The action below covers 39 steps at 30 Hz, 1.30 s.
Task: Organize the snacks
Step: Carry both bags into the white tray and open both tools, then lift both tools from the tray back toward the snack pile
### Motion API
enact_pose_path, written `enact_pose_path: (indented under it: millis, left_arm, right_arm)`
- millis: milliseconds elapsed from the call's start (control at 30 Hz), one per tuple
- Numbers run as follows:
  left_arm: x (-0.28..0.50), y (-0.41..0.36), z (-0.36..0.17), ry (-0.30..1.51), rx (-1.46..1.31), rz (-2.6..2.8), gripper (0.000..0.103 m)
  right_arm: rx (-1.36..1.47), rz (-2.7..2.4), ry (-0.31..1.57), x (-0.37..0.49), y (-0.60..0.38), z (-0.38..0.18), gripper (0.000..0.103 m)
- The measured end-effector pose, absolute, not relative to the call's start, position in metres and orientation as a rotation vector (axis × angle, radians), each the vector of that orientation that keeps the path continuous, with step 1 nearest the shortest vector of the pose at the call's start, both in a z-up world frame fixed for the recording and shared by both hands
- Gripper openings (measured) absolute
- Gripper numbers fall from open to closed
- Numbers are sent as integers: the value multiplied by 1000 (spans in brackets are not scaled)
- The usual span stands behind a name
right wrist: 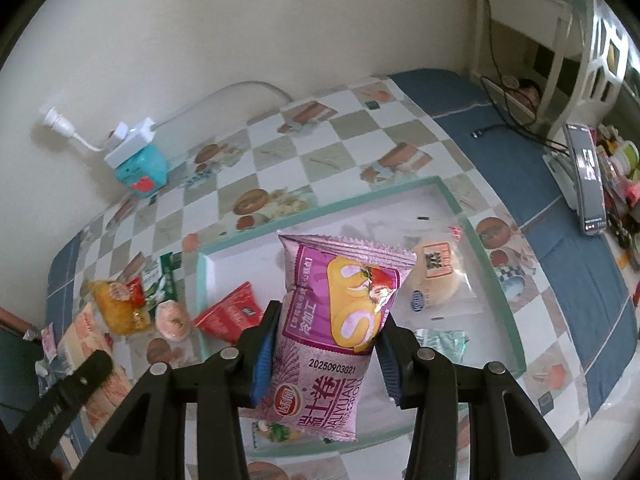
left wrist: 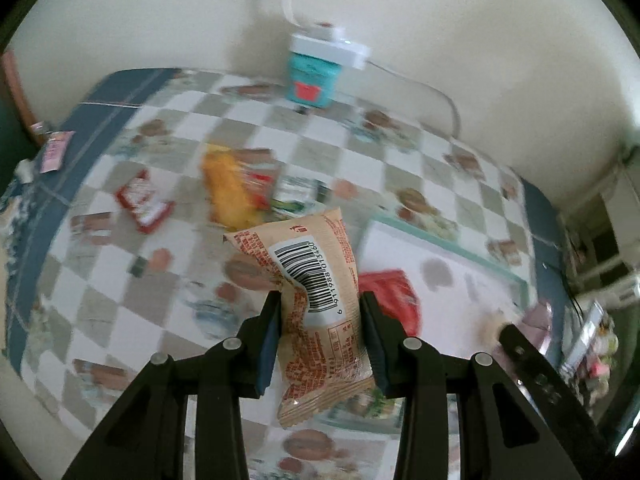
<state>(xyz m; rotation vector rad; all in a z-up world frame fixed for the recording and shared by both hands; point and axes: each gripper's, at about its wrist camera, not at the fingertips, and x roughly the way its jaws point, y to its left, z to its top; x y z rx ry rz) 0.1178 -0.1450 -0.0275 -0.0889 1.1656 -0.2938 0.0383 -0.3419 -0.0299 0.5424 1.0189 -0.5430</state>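
The left gripper (left wrist: 320,320) is clamped on a beige packet (left wrist: 316,304), both blue pads pressed into its sides. The packet faces the camera with its back: dense orange-red print too small to read, a white panel and a barcode whose digits read roughly 6 911988 013460. It hangs above the checkered tablecloth (left wrist: 168,292), just left of the tray (left wrist: 448,240).

The right gripper (right wrist: 326,320) is closed on a purple packet (right wrist: 340,312), held upright over the tray (right wrist: 492,280). Its front shows a yellow Swiss roll with a strawberry, large white Chinese characters, the Latin line "DALIYUAN SWISSROLL", a round red-and-yellow logo and a stamped code that looks like 20260903G21.

Inside the tray, a red packet (right wrist: 232,314) lies at its left end with a small dark label I cannot read. A round pale cake (right wrist: 436,280) in clear wrap lies toward the far right, with an orange label on top and a small blue oval logo beside it, both illegible. A crumpled silvery-green wrapper (right wrist: 444,340) lies near the tray's front right.

Left of the tray on the cloth lie a green packet (right wrist: 164,280), a yellow cake packet (right wrist: 120,308) with a red label, and a pink round cake (right wrist: 174,320); their writing is too small to make out.

Behind the tray, against the wall, a white power strip (right wrist: 130,140) rests on a teal box (right wrist: 144,172) with a red sticker.
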Motion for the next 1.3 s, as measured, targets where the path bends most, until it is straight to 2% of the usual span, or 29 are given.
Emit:
enact_pose_path:
  millis: [600, 733, 767, 800, 833, 967, 1033, 1100, 1200, 1267, 1300]
  left_arm:
    - [88, -228, -69, 1295, 57, -450, 41]
    - [86, -235, -73, 1306, 64, -473, 43]
    - [85, -236, -73, 1304, 65, -481, 49]
    - [84, -237, -73, 1300, 66, -483, 60]
    - [84, -237, -72, 1296, 68, -482, 64]
    - [86, -234, -73, 1299, 71, -468, 65]
    - [88, -232, -74, 1301, 72, -448, 67]
    - [91, -228, -75, 1300, 74, -420, 86]
    - [95, -222, -75, 1286, 79, -377, 90]
    - [98, -216, -76, 1275, 80, -341, 93]
    - [100, -212, -76, 1270, 78, -319, 99]
  right_arm:
    - [616, -588, 1076, 26, -383, -54, 48]
    - [624, -600, 1069, 25, -386, -53, 54]
    - [624, -605, 1066, 24, -387, -53, 58]
    - [621, -614, 1061, 24, -388, -52, 70]
    - [620, -623, 1054, 23, -388, -50, 74]
    - [631, -636, 1048, 20, -391, -50, 76]
    - [632, -652, 1054, 20, -392, -51, 85]
    - [629, -664, 1066, 20, -393, -53, 92]
    - [622, -667, 1083, 20, -392, -57, 103]
    - [617, -664, 1092, 21, -391, -59, 103]
    - [616, -661, 1097, 21, -391, -60, 103]
